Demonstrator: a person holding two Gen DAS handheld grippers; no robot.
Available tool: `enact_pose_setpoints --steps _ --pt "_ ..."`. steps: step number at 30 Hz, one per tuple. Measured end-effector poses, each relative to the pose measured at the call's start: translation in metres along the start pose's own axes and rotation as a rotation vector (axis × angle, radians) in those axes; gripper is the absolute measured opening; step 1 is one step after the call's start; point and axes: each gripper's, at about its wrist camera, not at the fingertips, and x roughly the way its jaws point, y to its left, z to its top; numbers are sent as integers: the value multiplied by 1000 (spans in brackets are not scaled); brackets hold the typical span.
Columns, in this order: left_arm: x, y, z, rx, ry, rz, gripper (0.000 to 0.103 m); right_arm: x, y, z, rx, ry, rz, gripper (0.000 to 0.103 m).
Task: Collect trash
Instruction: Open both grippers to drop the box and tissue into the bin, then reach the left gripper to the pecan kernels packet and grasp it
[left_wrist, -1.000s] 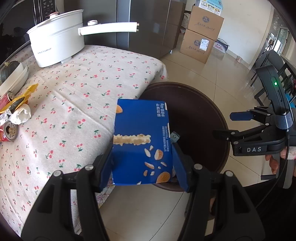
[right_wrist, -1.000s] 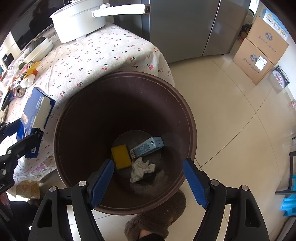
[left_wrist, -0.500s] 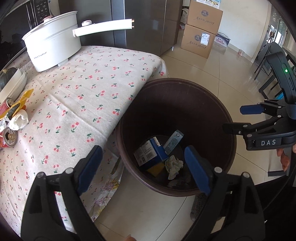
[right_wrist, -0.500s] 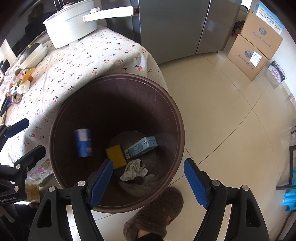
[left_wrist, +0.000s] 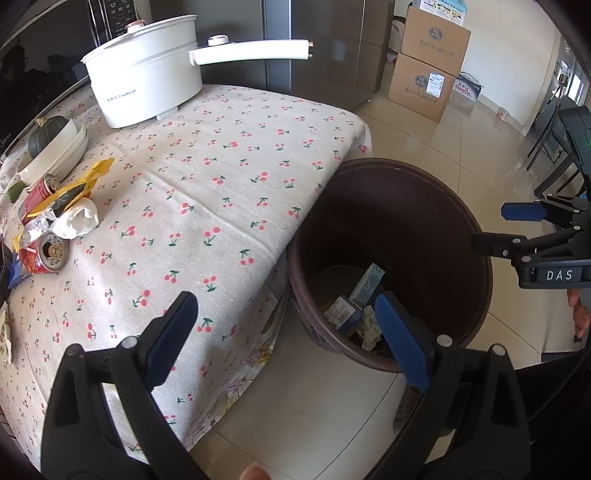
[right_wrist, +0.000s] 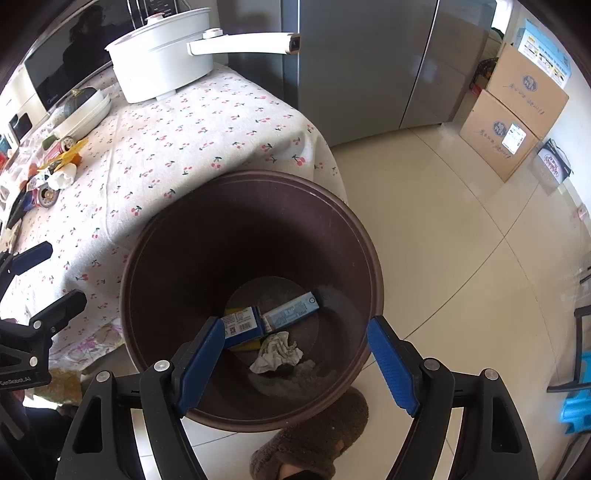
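Both grippers empty, left gripper (left_wrist: 284, 332) jaws opening, right gripper (right_wrist: 295, 358) apart above round brown plastic bin (right_wrist: 369, 258); next approach the crumpled table litter (left_wrist: 55, 218) slowly.

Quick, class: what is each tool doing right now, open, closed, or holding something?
Left tool: jaws opening, nothing between them, over the table edge beside the bin.
Right tool: open, empty, above the bin.

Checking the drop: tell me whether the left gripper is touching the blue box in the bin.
Apart. In the right wrist view the blue box lies at the bottom of the bin, while the left gripper, jaws opening and empty, is outside the rim over the tablecloth.
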Motion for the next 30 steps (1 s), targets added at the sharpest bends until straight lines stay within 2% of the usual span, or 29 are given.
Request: enact_pose_setpoints --steps 12,26,30 --pt "-27 59 -12 -95 -3 80 99 -19 57 22 -95 -53 41 83" --pt "-70 142 -40 -246 -28 167 99 -35 141 47 -199 -103 103 84" --pt "-80 168 -51 -296 -33 199 102 -36 167 53 -230 -109 121 85"
